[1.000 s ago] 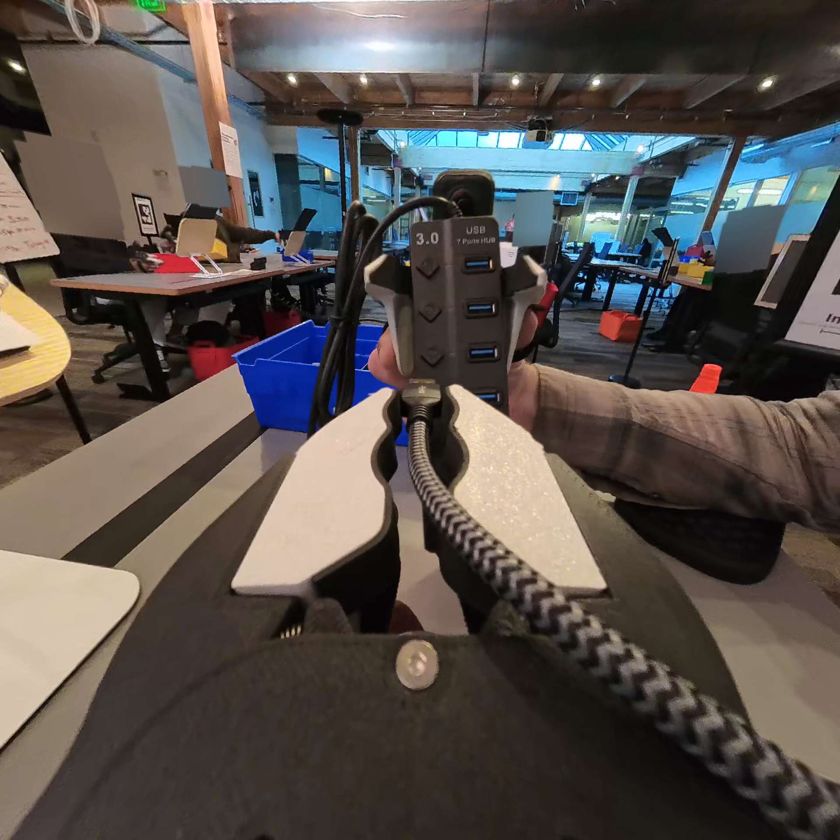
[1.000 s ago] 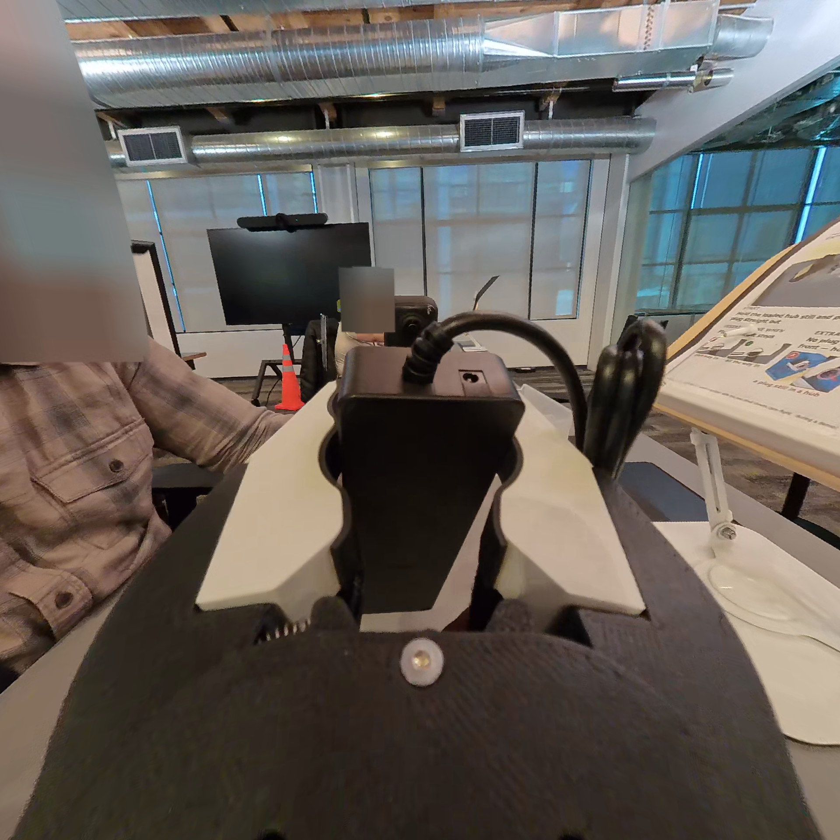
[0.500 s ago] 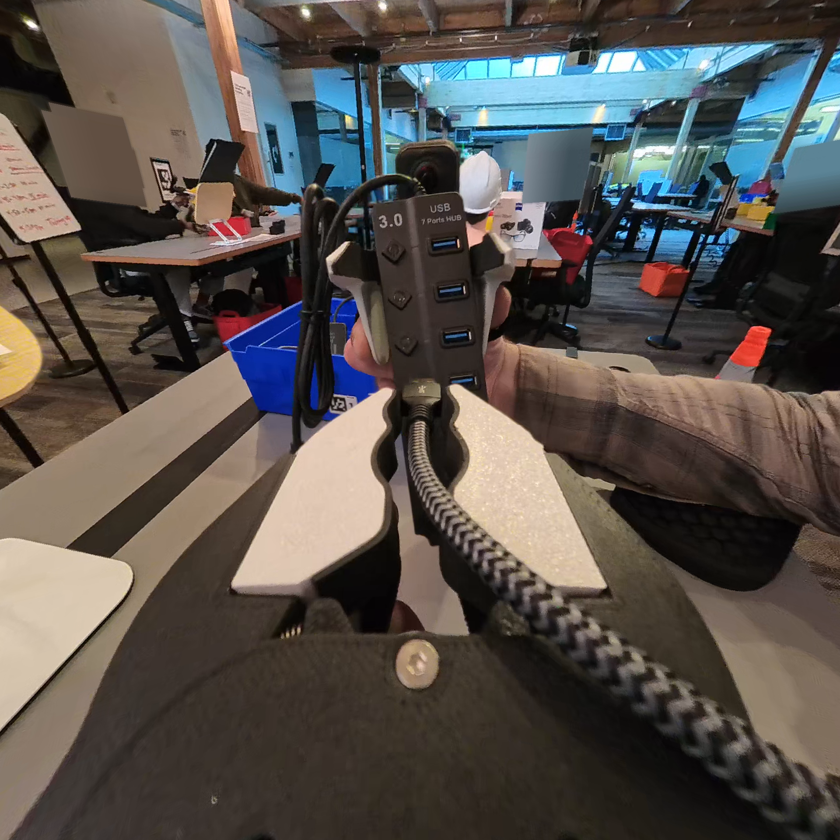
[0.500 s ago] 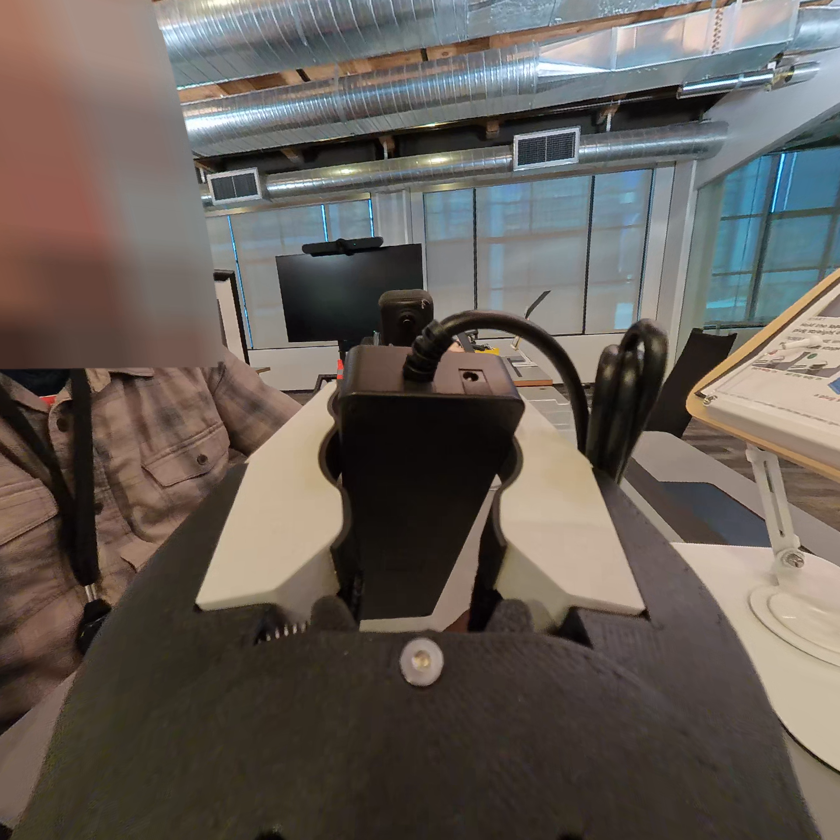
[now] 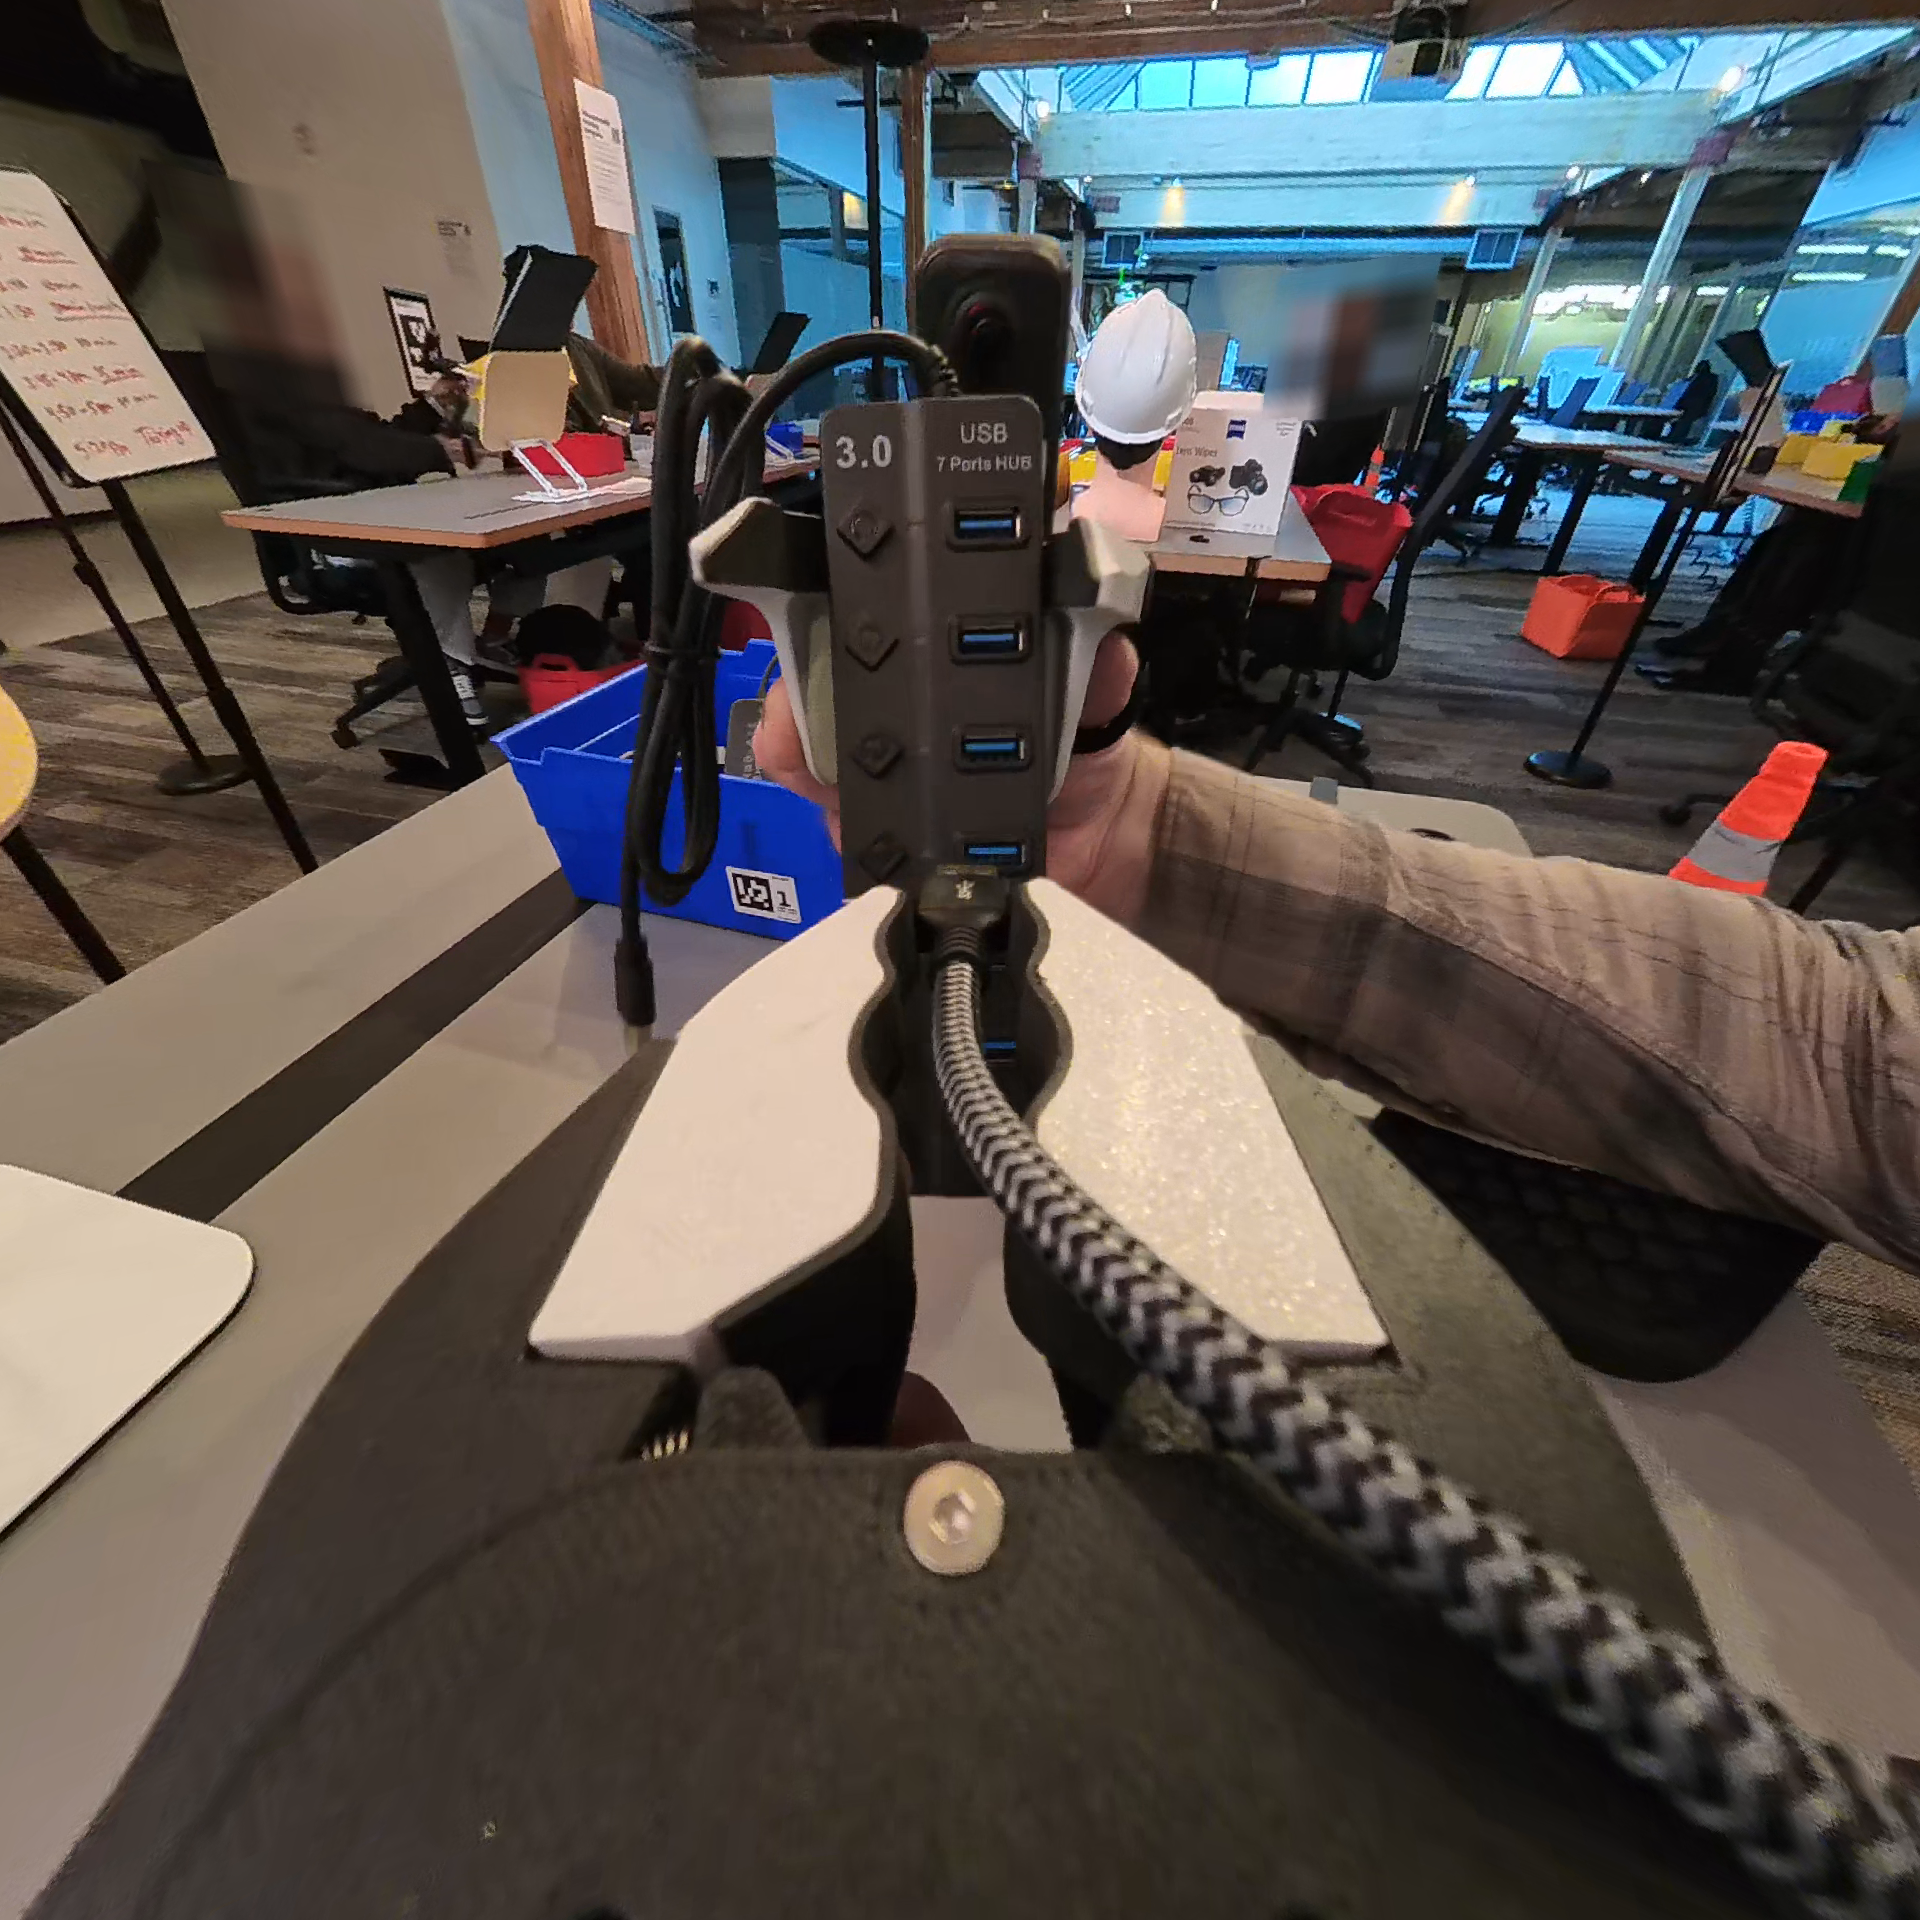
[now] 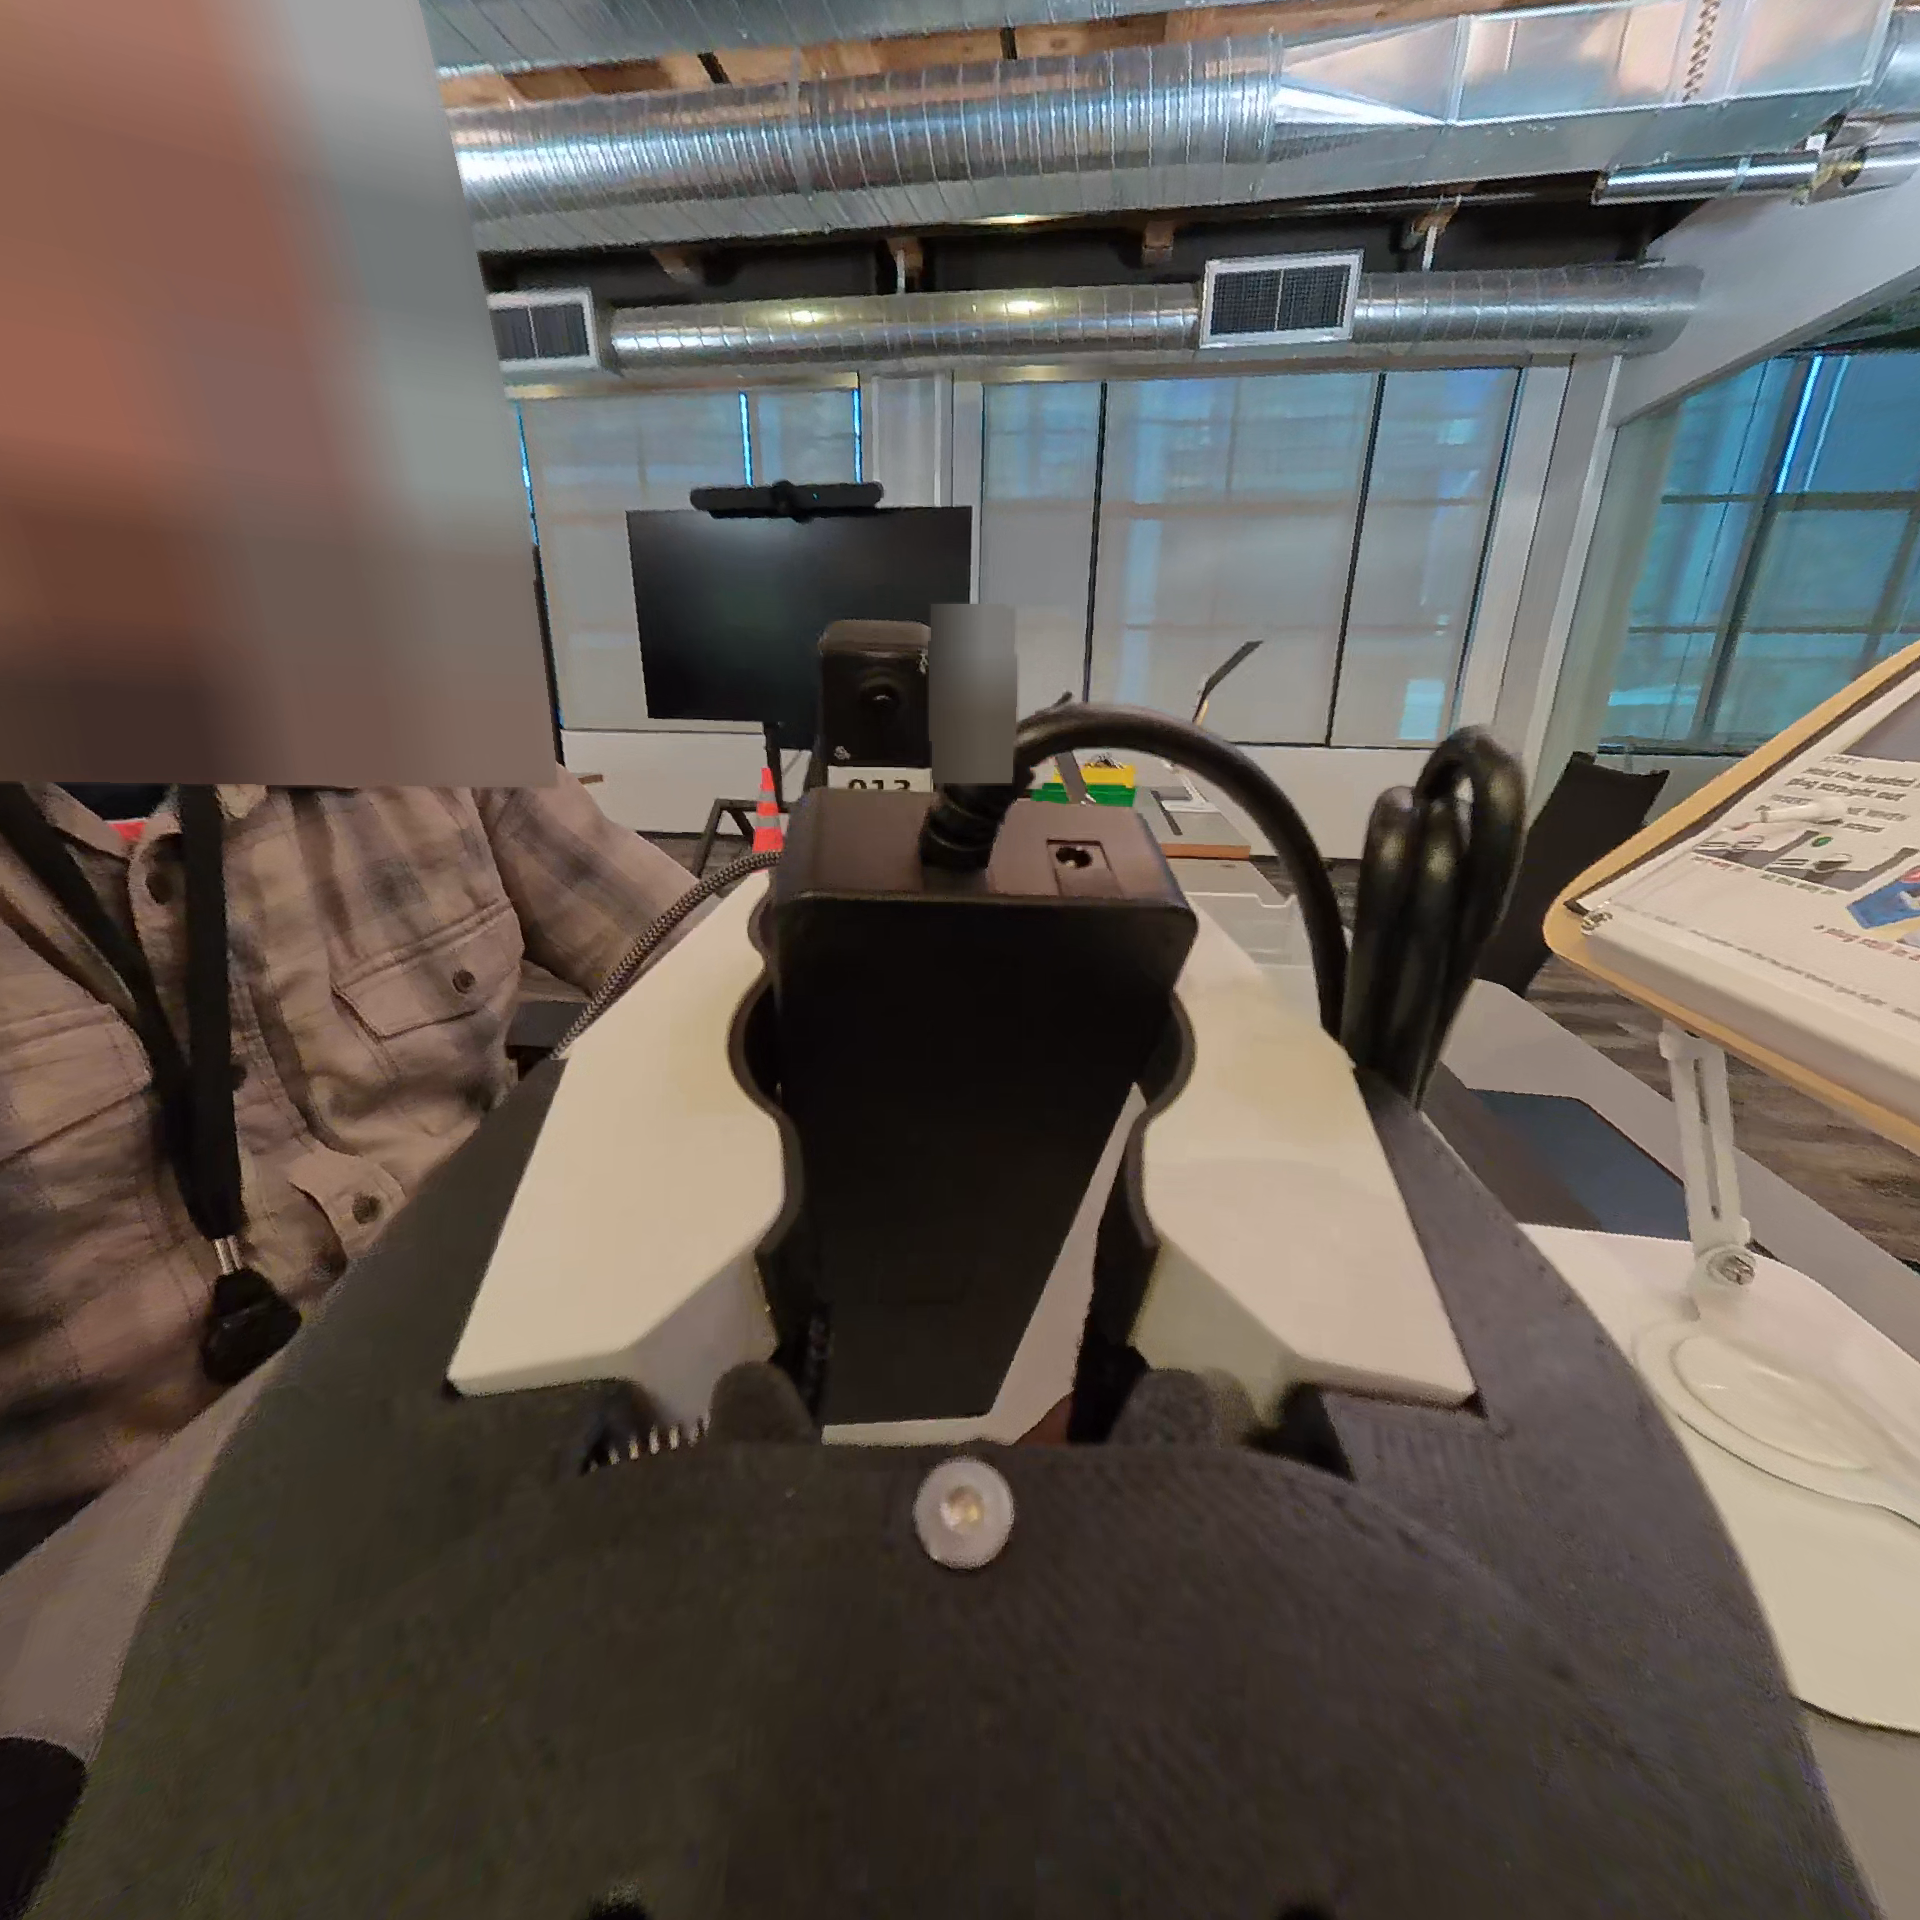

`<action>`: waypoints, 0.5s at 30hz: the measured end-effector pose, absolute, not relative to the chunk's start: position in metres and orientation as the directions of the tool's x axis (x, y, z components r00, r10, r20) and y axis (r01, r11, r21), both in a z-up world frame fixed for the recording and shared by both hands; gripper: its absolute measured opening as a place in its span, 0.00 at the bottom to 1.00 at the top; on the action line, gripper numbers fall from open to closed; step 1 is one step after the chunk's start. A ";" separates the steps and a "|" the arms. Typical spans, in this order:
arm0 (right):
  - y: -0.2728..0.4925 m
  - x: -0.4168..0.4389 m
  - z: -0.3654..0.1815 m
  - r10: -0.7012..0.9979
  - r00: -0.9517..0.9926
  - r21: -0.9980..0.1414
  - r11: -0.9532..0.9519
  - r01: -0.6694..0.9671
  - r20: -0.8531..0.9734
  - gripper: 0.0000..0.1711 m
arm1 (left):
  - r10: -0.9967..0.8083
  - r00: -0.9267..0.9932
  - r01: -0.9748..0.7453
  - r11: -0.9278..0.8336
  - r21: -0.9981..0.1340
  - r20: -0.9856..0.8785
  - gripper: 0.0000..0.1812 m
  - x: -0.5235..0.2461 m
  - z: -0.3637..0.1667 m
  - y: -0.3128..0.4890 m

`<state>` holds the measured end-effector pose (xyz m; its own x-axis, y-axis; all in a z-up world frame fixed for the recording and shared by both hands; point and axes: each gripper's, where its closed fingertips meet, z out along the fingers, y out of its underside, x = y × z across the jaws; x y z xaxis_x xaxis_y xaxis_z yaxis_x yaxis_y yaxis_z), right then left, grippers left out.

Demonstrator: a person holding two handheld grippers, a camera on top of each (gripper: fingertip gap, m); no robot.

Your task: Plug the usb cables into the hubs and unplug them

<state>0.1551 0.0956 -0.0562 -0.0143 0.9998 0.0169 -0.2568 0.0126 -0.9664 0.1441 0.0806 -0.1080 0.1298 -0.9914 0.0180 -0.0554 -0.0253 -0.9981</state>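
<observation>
We are pinching the braided cable's plug (image 5: 961, 902) in the left hand-held gripper (image 5: 961, 935), straight below the upright hub (image 5: 940, 644), which the right hand-held gripper (image 6: 971, 1060) is clamping above the bench (image 5: 312, 997).

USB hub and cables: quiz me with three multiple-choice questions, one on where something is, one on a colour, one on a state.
1. Where is the blue bin?
A. On the floor by a cone
B. On the table, beyond the hub
C. On a chair

2. What colour is the braided cable in the left tongs?
A. Black and white
B. Red
C. Blue

3. What are the right tongs doing?
A. Open, empty
B. Shut on a pen
C. Shut on the hub

Answers: B, the bin stands on the tabletop behind the hub; A, its weave shows black and white strands; C, both fingers press the hub's sides.
</observation>
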 end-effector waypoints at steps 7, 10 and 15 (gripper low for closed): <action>0.092 0.161 -0.057 0.999 -0.037 -0.968 0.005 -0.250 0.015 0.37 | -0.991 0.129 -0.047 -0.039 -0.998 0.032 0.09 0.144 -0.108 0.081; 0.087 0.161 -0.061 0.997 -0.074 -0.973 -0.004 -0.231 0.014 0.37 | -0.992 0.124 -0.049 -0.037 -0.998 0.031 0.09 0.146 -0.107 0.074; 0.086 0.158 -0.065 0.995 -0.098 -0.976 -0.016 -0.217 0.005 0.37 | -0.983 0.183 -0.081 -0.048 -0.996 0.033 0.09 0.148 -0.115 0.079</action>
